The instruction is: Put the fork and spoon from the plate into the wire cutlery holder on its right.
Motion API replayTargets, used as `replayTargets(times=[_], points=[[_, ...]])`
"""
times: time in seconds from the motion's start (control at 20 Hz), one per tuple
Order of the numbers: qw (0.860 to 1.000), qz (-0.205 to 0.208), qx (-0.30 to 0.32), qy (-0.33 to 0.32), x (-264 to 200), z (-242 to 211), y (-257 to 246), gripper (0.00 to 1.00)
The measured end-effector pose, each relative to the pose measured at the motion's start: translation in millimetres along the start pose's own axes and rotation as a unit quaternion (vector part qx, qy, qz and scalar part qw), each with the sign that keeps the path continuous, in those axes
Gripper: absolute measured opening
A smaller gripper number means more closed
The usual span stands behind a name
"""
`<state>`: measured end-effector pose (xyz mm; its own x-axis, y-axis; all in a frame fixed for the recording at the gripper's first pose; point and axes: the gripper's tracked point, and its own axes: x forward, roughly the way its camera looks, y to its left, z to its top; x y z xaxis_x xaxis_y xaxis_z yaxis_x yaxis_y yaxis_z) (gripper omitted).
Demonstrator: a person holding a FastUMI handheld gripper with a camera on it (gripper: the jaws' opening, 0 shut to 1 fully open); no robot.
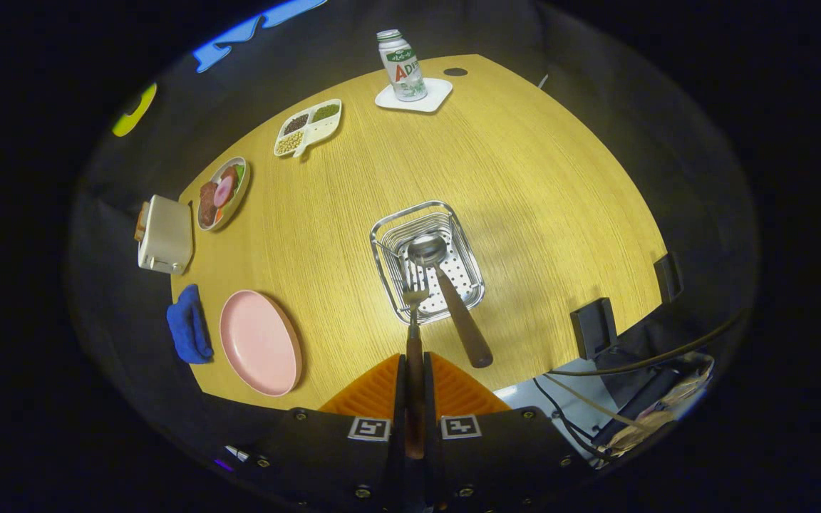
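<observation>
My gripper is shut on the brown handle of a fork, held high above the table. The fork's metal tines point down over the near edge of the wire cutlery holder, a silver mesh basket with a perforated floor. A spoon with a brown handle rests inside the holder, its bowl toward the far side and its handle sticking out over the near rim, just right of the fork. The pink plate lies bare to the left of the holder.
A blue cloth lies left of the plate. Farther off stand a white toaster, a plate of food, a divided dish and a bottle on a white coaster. Black clamps and cables sit at the table's right edge.
</observation>
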<state>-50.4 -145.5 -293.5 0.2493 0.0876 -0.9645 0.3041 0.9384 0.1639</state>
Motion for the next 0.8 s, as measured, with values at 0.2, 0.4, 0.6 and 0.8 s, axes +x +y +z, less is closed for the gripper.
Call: replayTargets(times=[0.2,0.4,0.6,0.8], points=[[1.000,0.011,0.014,-0.012,-7,4,1,0.19],[0.999,0.022,0.026,-0.026,-13,6,1,0.39],[0.999,0.022,0.028,-0.033,-13,5,0,0.42],[0.998,0.019,0.021,-0.054,-21,12,-1,0.42]])
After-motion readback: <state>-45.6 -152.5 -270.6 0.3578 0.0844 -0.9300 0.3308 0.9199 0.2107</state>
